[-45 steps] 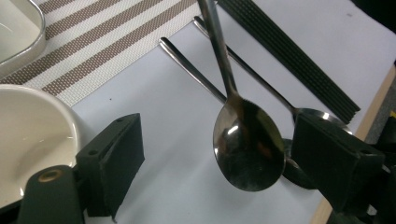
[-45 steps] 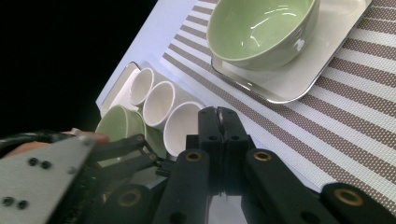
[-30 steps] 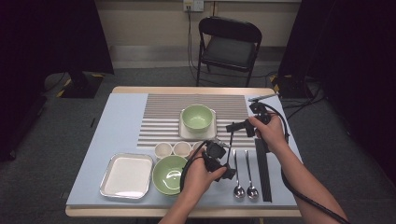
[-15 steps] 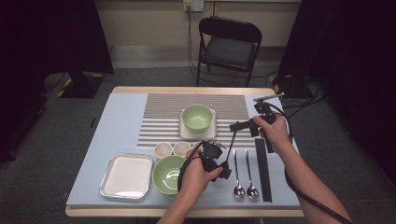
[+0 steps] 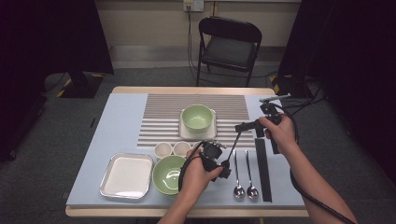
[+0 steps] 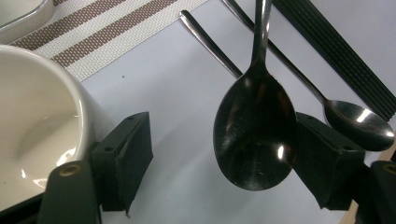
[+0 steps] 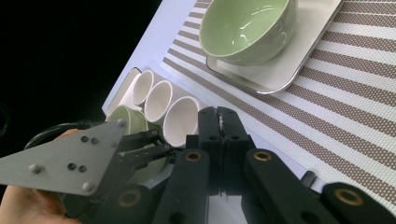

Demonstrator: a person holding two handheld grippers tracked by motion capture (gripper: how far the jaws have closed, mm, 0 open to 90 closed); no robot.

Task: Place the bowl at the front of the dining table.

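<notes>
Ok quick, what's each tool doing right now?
Left tool: open, jaws have just been closing, spoon bowl between them, not gripped.
Right tool: closed on the spoon's handle.

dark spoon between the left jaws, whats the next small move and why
Probably close the left gripper the rest of the way onto the dark spoon. Its bowl hangs between the left jaws, which have just been closing but do not press it yet. The right gripper, shut on the handle end, carries it above the table.
</notes>
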